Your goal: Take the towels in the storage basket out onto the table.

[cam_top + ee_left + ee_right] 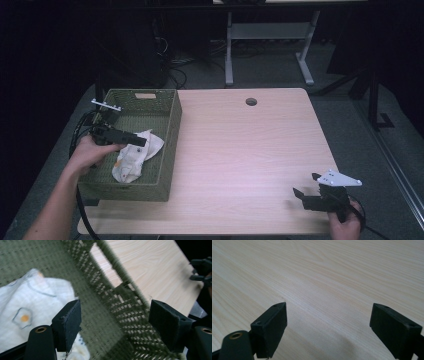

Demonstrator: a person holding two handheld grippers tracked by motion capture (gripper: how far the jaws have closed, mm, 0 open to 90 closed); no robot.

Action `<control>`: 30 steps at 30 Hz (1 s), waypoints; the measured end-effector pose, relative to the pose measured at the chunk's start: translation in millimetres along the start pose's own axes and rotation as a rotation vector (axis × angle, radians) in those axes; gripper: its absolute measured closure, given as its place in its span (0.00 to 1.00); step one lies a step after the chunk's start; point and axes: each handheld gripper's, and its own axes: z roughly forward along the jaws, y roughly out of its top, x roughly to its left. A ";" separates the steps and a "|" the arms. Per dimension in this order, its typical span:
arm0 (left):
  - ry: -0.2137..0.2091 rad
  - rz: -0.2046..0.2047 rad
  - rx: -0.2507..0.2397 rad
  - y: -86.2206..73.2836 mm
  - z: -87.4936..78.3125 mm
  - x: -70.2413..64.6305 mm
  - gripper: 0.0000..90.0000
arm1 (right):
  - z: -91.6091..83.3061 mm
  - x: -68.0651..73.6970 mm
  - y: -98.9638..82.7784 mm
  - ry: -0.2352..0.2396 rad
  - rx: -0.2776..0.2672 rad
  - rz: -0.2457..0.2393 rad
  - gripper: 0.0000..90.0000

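A white printed cloth [134, 156] is held in the green woven basket [170, 145]; the left gripper [113, 325] is spread above it, the right gripper [328, 327] spread over bare tabletop [250, 150]

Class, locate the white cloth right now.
High view, left side: the white cloth lies inside the green woven basket, just beneath the open left hand-held gripper.

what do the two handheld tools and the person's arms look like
Both tools are black with two blocky flat-faced jaws. The left tool has brass-coloured holes at its jaw bases, a pale bar at its rear and a black cable trailing off. The right tool carries a grey three-cornered plate with dark dots, plus a black cable. Both forearms are bare, with no sleeves in view.
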 end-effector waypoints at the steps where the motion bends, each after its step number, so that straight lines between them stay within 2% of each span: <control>1: 0.009 -0.003 0.004 -1.0 0.2 2.0 0.29 | -0.1 -0.1 0.0 -0.001 0.000 0.000 0.16; 3: 0.030 -0.022 0.012 -3.2 1.3 6.3 0.29 | 0.1 -0.1 0.0 -0.002 0.001 0.002 0.16; 11: 0.126 -0.052 0.080 -6.4 11.1 16.6 0.29 | -0.1 0.2 -0.4 0.001 0.000 -0.002 0.16; 15: 0.186 -0.055 0.128 -6.9 17.7 19.9 0.29 | 0.1 0.2 -0.6 0.002 0.000 -0.005 0.16; 19: 0.218 -0.068 0.150 -7.2 22.7 24.3 0.29 | -0.8 0.4 -0.7 0.003 -0.001 -0.003 0.16; 23: 0.262 -0.074 0.203 -8.2 29.6 28.0 0.31 | -1.4 -0.3 -1.1 0.002 0.001 0.001 0.16; 27: 0.294 -0.082 0.229 -9.9 34.5 31.8 0.33 | -0.8 -0.1 -1.1 0.002 0.002 -0.003 0.16; 30: 0.333 -0.084 0.276 -10.7 38.9 35.2 0.34 | -0.8 0.2 -1.2 0.003 0.002 -0.004 0.16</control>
